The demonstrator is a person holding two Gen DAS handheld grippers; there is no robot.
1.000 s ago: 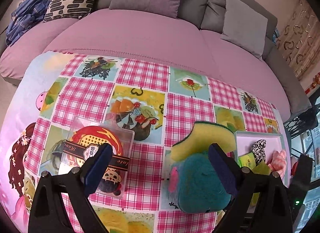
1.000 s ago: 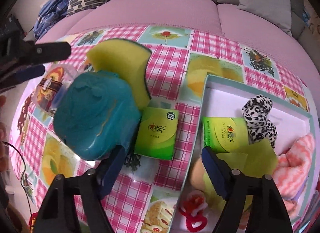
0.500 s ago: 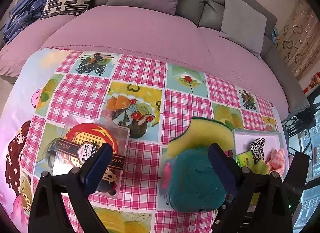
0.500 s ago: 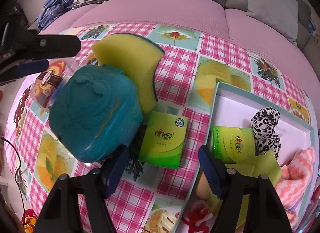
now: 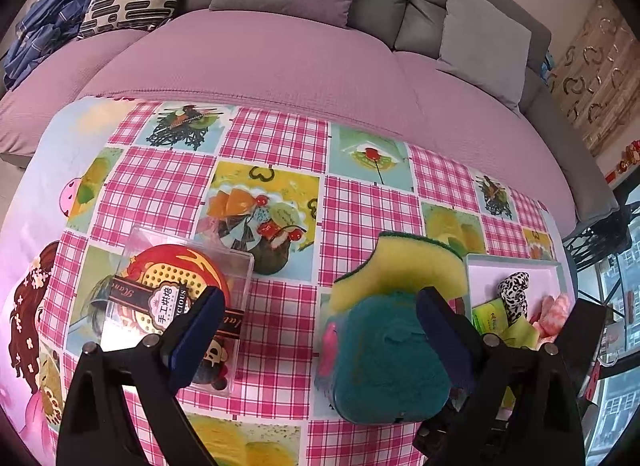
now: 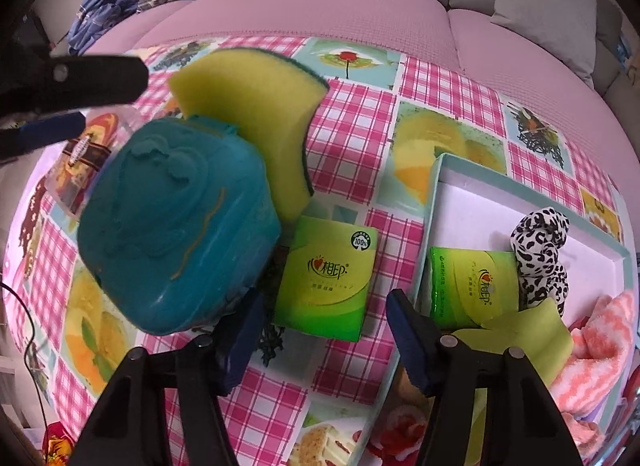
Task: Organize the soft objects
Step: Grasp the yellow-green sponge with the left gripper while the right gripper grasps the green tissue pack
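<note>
White tray (image 6: pixel 472 193) holds tissue pack (image 6: pixel 472 282), leopard scrunchie (image 6: pixel 540 254), pink towel (image 6: pixel 592 350).

Both views steeply down, tablecloth (image 5: pixel 276 169) shared

the left gripper (image 5: pixel 316 330) hangs over the checked tablecloth (image 5: pixel 276 145), jaws wide apart, nothing between the pads. at 7 o'clock a clear plastic box (image 5: pixel 176 306); at 5 o'clock a teal plush (image 5: pixel 384 370) touching a yellow sponge (image 5: pixel 404 270); at 4 o'clock a tray (image 5: pixel 516 266).
</note>
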